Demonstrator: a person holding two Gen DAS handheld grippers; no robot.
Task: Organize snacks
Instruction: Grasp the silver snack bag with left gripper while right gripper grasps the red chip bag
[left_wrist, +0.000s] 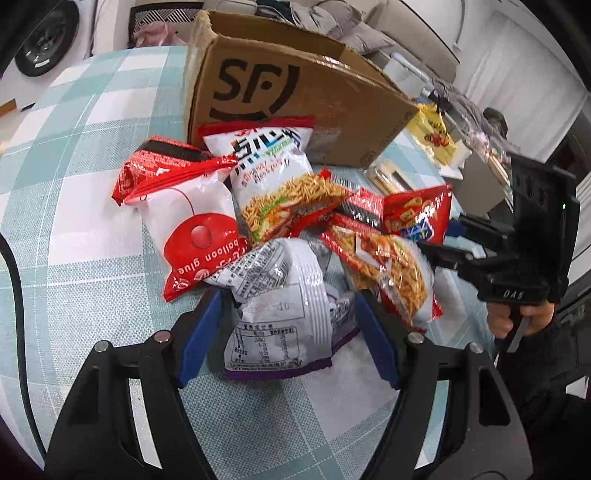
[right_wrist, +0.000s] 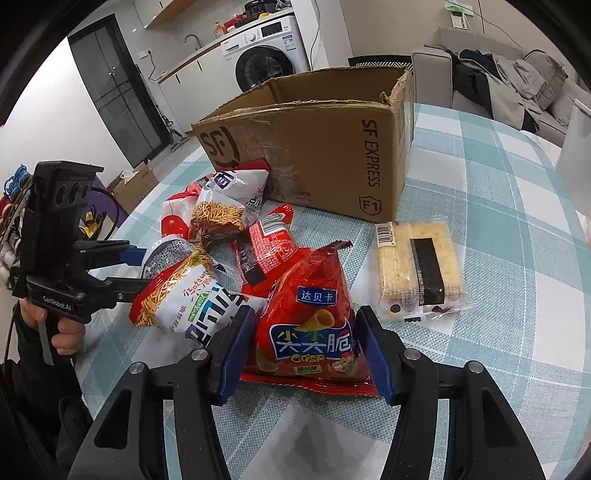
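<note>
A white and purple snack bag (left_wrist: 277, 317) lies label side up on the checked tablecloth (left_wrist: 92, 155). It sits between the blue pads of my left gripper (left_wrist: 291, 293), which stand close beside it with small gaps showing. My right gripper (right_wrist: 306, 312) is shut on a red crisp bag (right_wrist: 310, 317), its pads pressed to both sides. Other packs are heaped in front of the open cardboard box (right_wrist: 314, 147). Among them are a red and white bag (left_wrist: 192, 229), two noodle-snack bags (left_wrist: 273, 184) (left_wrist: 388, 273) and a red pack (right_wrist: 266, 247).
A clear pack of crackers (right_wrist: 417, 266) lies to the right of the heap, near the box corner. A yellow packet (left_wrist: 432, 129) sits beyond the box. A sofa with clothes (right_wrist: 509, 85) and a washing machine (right_wrist: 266, 55) stand past the table edge.
</note>
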